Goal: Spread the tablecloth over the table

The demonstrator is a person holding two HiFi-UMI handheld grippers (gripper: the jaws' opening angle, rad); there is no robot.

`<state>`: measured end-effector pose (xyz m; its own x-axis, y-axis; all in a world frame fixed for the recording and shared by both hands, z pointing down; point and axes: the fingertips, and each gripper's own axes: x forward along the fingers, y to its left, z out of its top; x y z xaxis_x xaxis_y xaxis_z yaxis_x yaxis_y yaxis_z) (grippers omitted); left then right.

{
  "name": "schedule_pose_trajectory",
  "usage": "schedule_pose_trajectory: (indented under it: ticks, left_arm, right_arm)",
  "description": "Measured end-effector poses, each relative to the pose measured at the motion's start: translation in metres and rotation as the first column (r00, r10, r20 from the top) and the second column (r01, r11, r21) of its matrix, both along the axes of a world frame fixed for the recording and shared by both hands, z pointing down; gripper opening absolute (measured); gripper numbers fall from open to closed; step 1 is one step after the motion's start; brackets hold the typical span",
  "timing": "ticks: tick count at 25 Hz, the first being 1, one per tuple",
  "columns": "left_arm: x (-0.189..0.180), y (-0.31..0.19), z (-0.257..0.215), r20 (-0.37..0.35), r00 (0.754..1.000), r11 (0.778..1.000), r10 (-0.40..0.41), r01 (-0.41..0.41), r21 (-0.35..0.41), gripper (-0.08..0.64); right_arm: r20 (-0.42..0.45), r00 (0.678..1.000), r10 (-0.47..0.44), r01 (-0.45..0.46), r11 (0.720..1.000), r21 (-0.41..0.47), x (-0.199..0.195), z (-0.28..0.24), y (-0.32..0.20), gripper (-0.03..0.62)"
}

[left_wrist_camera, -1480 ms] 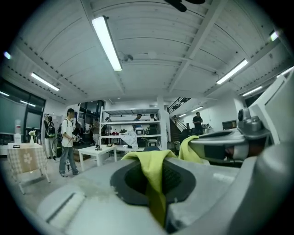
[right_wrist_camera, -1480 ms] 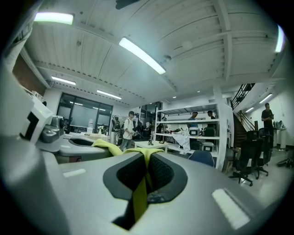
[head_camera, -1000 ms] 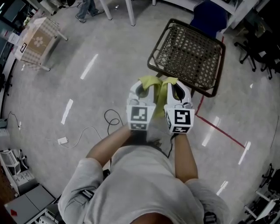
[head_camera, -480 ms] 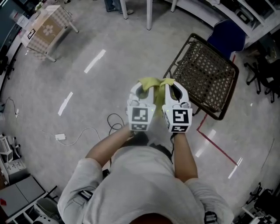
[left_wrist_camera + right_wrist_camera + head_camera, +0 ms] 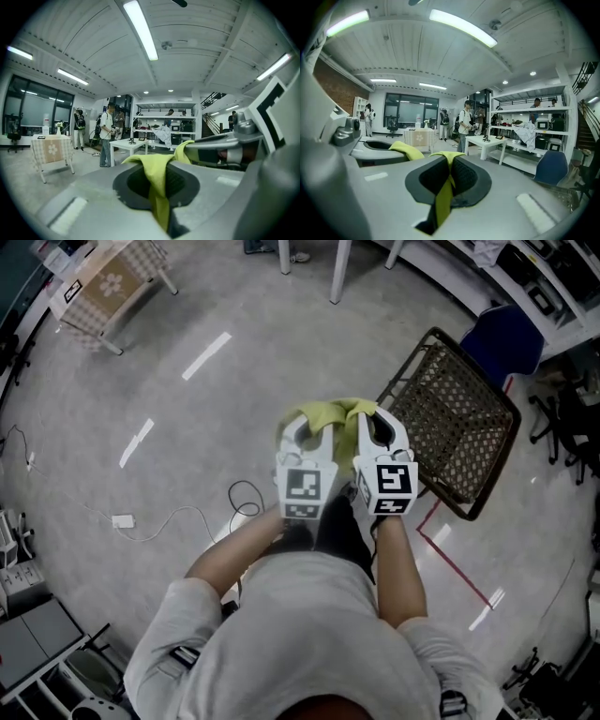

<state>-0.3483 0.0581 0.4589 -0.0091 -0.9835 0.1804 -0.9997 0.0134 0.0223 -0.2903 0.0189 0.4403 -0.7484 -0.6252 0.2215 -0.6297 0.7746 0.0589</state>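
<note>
Grey floor (image 5: pixel 187 437) below; wicker-topped frame (image 5: pixel 455 423) just right of grippers. Left gripper (image 5: pixel 305 435) and right gripper (image 5: pixel 379 426) side by side, each clamped on yellow tablecloth (image 5: pixel 330 413) bunched between them. Gripper views alone show person (image 5: pixel 107 136) by white table (image 5: pixel 129 144), with shelving (image 5: pixel 520 111) behind.

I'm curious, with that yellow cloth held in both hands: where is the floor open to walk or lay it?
Open floor lies ahead-left, between the checked table, the white table legs and the white plug. Crowded on the right: woven table, blue chair.
</note>
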Motion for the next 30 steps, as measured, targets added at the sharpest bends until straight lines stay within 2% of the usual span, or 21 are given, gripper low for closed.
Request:
schedule_pose_trajectory:
  ticks: [7, 15, 25, 30]
  left_arm:
    - [-0.01, -0.039, 0.022, -0.006, 0.998, 0.997, -0.061, 0.061, -0.043, 0.029]
    - [-0.004, -0.111, 0.042, -0.019, 0.993, 0.988, -0.117, 0.115, -0.099, 0.029]
    - [0.012, -0.2, 0.044, -0.03, 0.985, 0.979, -0.167, 0.163, -0.121, 0.029]
    - [0.022, -0.233, 0.047, -0.013, 0.992, 0.983, -0.125, 0.121, -0.14, 0.029]
  right_arm:
    - [-0.013, 0.997, -0.075, 0.074, 0.996, -0.056, -0.012, 0.024, -0.047, 0.011]
    - [-0.03, 0.989, -0.144, 0.14, 0.985, -0.105, -0.011, 0.043, -0.127, 0.011]
    - [-0.01, 0.993, -0.121, 0.119, 0.986, -0.117, 0.027, 0.044, -0.233, 0.011]
    - [0.0, 0.998, -0.068, 0.067, 0.992, -0.11, 0.047, 0.046, -0.277, 0.011]
